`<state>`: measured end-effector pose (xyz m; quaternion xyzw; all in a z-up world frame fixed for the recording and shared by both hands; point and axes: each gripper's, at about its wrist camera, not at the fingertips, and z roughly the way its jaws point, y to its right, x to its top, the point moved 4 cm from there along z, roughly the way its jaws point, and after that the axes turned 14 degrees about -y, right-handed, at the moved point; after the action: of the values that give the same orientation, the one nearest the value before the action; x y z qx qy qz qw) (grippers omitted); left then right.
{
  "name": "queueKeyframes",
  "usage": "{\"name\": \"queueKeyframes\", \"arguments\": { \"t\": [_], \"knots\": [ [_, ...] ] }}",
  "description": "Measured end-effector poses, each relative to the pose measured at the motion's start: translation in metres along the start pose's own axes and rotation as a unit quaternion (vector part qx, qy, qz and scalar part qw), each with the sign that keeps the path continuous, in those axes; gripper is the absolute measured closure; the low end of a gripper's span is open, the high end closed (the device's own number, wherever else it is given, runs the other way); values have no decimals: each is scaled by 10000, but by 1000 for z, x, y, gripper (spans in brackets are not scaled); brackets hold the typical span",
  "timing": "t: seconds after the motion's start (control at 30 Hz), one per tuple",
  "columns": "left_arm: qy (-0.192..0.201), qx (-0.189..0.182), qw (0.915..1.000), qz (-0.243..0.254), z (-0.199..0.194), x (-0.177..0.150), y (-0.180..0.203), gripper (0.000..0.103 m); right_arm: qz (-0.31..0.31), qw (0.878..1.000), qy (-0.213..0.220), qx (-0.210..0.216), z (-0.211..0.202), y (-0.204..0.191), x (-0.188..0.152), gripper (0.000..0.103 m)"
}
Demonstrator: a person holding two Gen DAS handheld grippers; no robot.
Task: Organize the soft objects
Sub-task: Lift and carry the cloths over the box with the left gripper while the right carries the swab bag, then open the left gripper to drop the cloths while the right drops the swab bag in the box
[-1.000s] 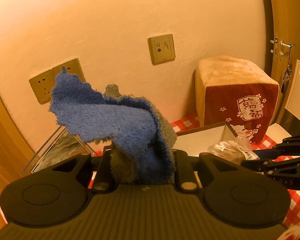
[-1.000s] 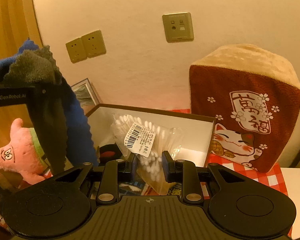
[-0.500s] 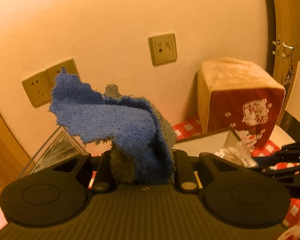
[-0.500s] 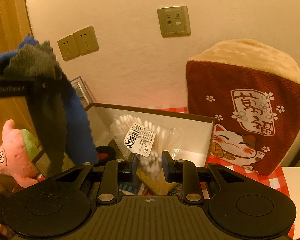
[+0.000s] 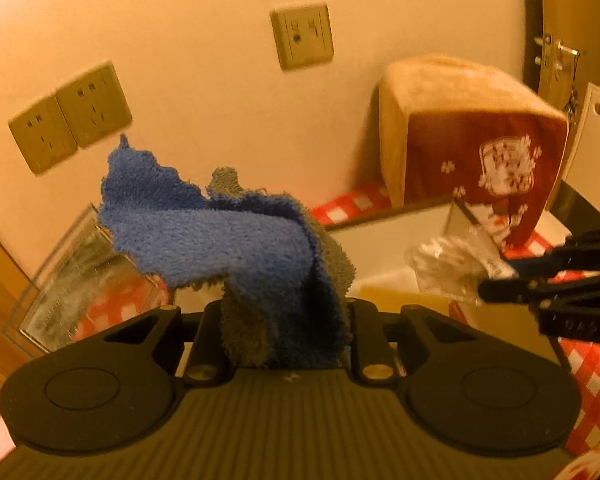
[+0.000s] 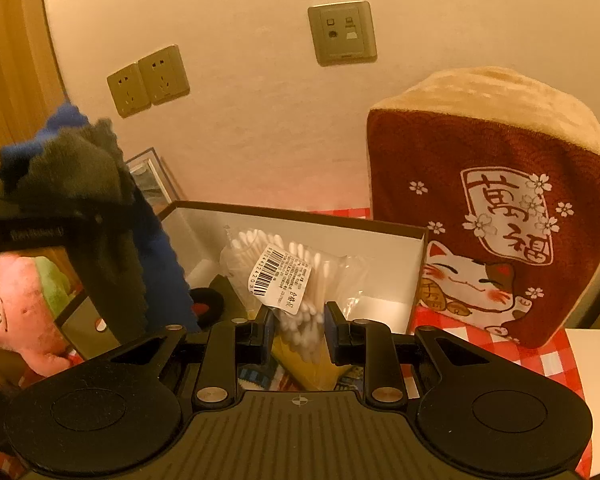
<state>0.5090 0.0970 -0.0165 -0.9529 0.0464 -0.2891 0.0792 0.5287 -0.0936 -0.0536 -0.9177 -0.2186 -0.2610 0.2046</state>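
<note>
A: Starting at the far left of the right wrist view: pink plush toy (image 6: 18, 312) low by the edge, partly behind the left gripper (image 6: 100, 216).

B: Holding what?

A: Two cloths bunched together, a blue cloth (image 5: 204, 240) and a grey cloth (image 5: 244, 328), wedged between the two fingers. Jaws narrow and easing open right now, cloths still filling the gap, pads apparently still pressing.

B: And below?

A: Hanging in the air above the left end of the open box (image 6: 380, 236), long folds drooping straight down toward its floor. Box just below and to the right of the cloths, so likely a short drop downward and slightly right. Clear tray (image 5: 60, 288) leaning on the wall further left.

B: Looks of the cloths?

A: Fuzzy terry, scalloped edges, crumpled, blue wrapped over grey; limp, likely to land in a heap.

B: Further right?

A: Right gripper (image 6: 298, 328), jaws narrow, pinching a clear bag of cotton swabs (image 6: 292, 276) with a barcode label, bag lying lengthwise over the middle of the box. Left hand nearer the box's left end, right hand over its centre.

B: Beyond?

A: Plush red cube with a lucky cat (image 6: 488, 216), standing on the checked tablecloth (image 6: 540, 360), touching the box's right end.
</note>
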Motion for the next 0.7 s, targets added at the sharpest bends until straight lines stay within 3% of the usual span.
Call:
{"name": "queueKeyframes", "arguments": {
  "t": [0.07, 0.2, 0.37, 0.7],
  "knots": [
    [-214, -41, 9998, 16, 12, -5, 1, 75, 0, 10000, -18, 10, 1, 0, 0, 77],
    [-642, -61, 9979, 81, 33, -16, 2, 55, -8, 10000, -37, 28, 3, 0, -1, 77],
    [-999, -259, 9946, 139, 40, -29, 0, 42, -18, 10000, -77, 50, 4, -1, -4, 77],
    [-1158, -489, 9916, -313, 30, -54, -21, 41, -125, 9997, -166, 156, 8, -13, -6, 77]
  ]
}}
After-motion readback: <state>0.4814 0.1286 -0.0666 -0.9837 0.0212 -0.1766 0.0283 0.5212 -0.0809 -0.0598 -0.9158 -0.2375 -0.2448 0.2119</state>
